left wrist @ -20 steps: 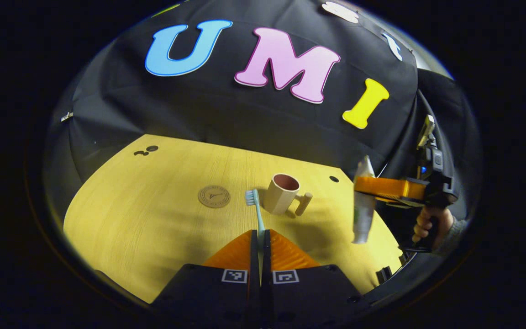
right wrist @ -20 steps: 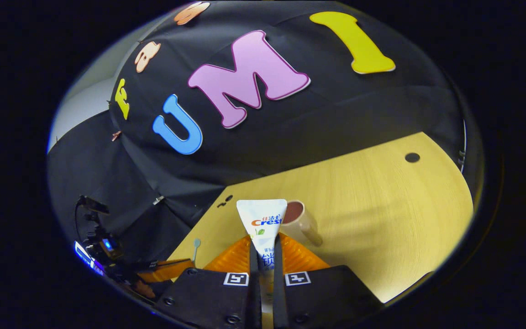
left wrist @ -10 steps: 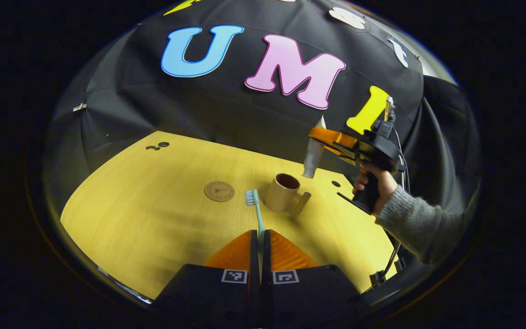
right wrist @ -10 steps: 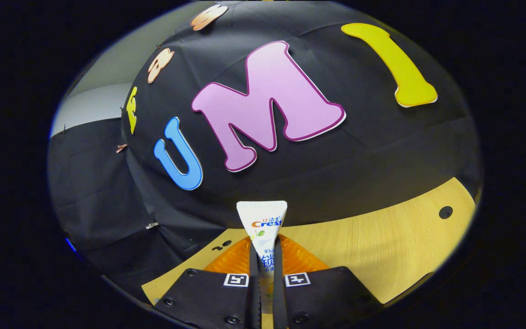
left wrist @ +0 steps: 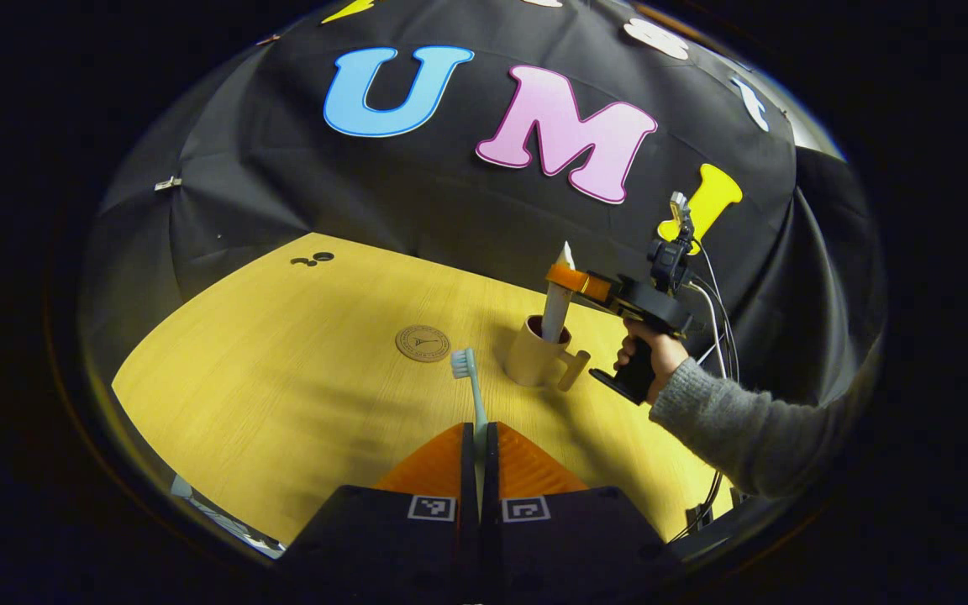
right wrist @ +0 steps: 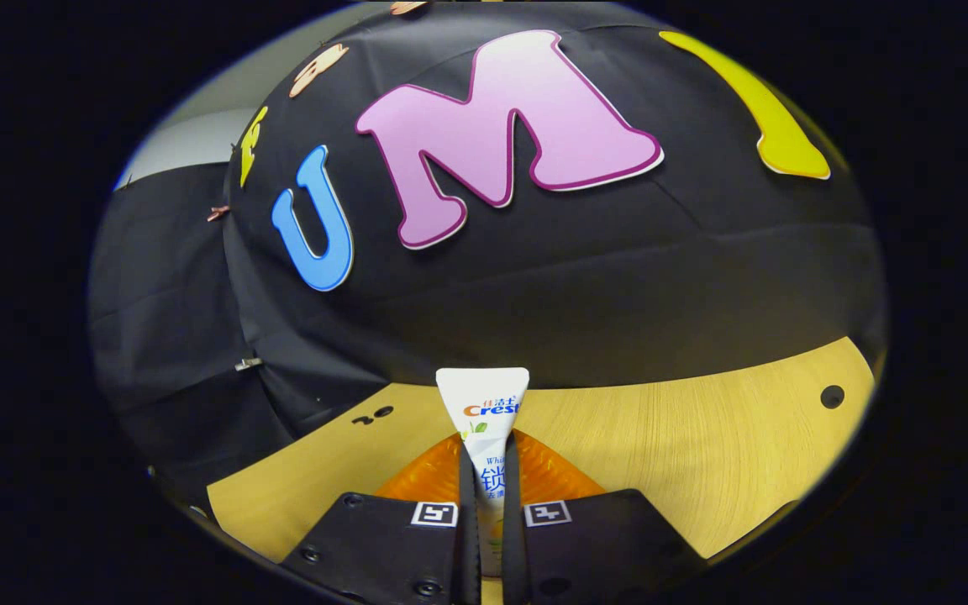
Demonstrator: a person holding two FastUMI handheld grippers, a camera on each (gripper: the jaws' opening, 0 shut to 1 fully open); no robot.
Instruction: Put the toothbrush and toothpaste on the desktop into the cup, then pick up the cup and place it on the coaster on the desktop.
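The right gripper [left wrist: 566, 281], fingers clamped on the white toothpaste tube [left wrist: 555, 304], holds it upright with its lower end inside the beige handled cup [left wrist: 537, 357], near the far right edge of the yellow wooden table [left wrist: 282, 378]. To finish well, lower it straight and release only once it rests inside. The left gripper [left wrist: 479, 445] pinches the pale-blue toothbrush [left wrist: 469, 382], bristles forward. The round brown coaster [left wrist: 423, 343] lies left of the cup. How deep the tube reaches is hidden.
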